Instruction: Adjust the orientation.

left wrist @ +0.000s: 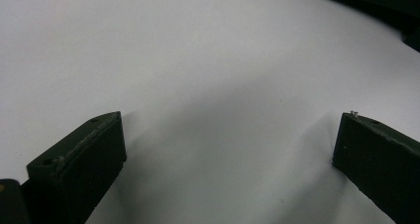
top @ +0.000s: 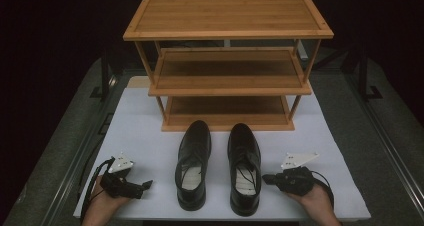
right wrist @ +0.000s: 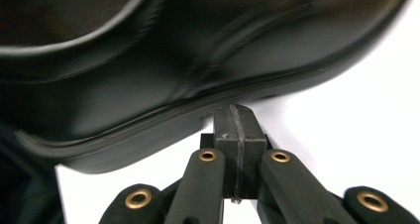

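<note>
The high view showed a pair of black shoes standing side by side on the white mat (top: 145, 121), toes toward the bamboo rack (top: 227, 61), with our left gripper (top: 146, 185) resting just left of the left shoe (top: 193, 163) and our right gripper (top: 266, 178) close against the right shoe (top: 244, 167). In the left gripper view our jaws stood wide apart over bare mat, holding nothing. In the right gripper view our jaws were pressed together, empty, their tip right at the shoe's sole edge, touching or nearly so. We judged the risk to lie there: closed jaws could only push, so any advance would have shoved the right shoe sideways into its mate or turned it askew. We would have needed to open them first; otherwise a grab at the smooth leather might have slipped off.
</note>
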A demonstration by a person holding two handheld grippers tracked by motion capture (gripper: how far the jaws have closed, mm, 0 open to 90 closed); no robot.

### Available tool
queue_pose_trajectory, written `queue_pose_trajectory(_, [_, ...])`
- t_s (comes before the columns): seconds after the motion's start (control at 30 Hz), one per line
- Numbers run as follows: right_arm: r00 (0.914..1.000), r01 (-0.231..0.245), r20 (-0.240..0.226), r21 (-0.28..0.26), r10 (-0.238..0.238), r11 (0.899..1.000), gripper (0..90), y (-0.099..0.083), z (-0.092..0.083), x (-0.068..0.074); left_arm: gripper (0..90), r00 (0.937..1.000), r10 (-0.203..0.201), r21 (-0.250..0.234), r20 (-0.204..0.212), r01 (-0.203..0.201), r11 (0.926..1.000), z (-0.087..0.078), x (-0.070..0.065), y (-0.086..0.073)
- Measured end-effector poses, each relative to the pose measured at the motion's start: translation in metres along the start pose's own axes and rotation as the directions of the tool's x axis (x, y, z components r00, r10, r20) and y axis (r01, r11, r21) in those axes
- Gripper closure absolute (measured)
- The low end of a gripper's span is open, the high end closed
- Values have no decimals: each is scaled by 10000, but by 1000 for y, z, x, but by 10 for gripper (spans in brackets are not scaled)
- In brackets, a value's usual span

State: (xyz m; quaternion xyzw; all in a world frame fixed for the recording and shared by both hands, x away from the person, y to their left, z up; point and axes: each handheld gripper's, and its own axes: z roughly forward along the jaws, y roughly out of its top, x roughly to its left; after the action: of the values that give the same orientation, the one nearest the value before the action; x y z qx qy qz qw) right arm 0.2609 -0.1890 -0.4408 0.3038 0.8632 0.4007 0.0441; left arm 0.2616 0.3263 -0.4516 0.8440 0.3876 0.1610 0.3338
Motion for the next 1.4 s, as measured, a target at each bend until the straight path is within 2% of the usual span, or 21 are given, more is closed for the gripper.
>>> queue_pose_trajectory(0.17, [9999,-105,30,97,105,9999,898,5,6,-9,0,10000,-10,-3,-6,10,10000,0,0,0])
queue_pose_trajectory(0.37, [9999,127,-11,389,-127,9992,898,6,14,-6,0,10000,3,1,-8,-3,10000,0,0,0])
queue_pose_trajectory(0.63, [9999,3,-100,410,1,9992,898,8,16,-7,0,10000,4,4,-8,-4,10000,0,0,0])
queue_pose_trajectory(0.9, [9999,157,-44,522,-155,9985,898,17,24,-4,0,10000,3,-2,-9,-3,10000,0,0,0])
queue_pose_trajectory(1.4, [9983,509,-321,631,-490,9967,898,36,44,-1,0,10000,2,-10,-11,-2,10000,0,0,0])
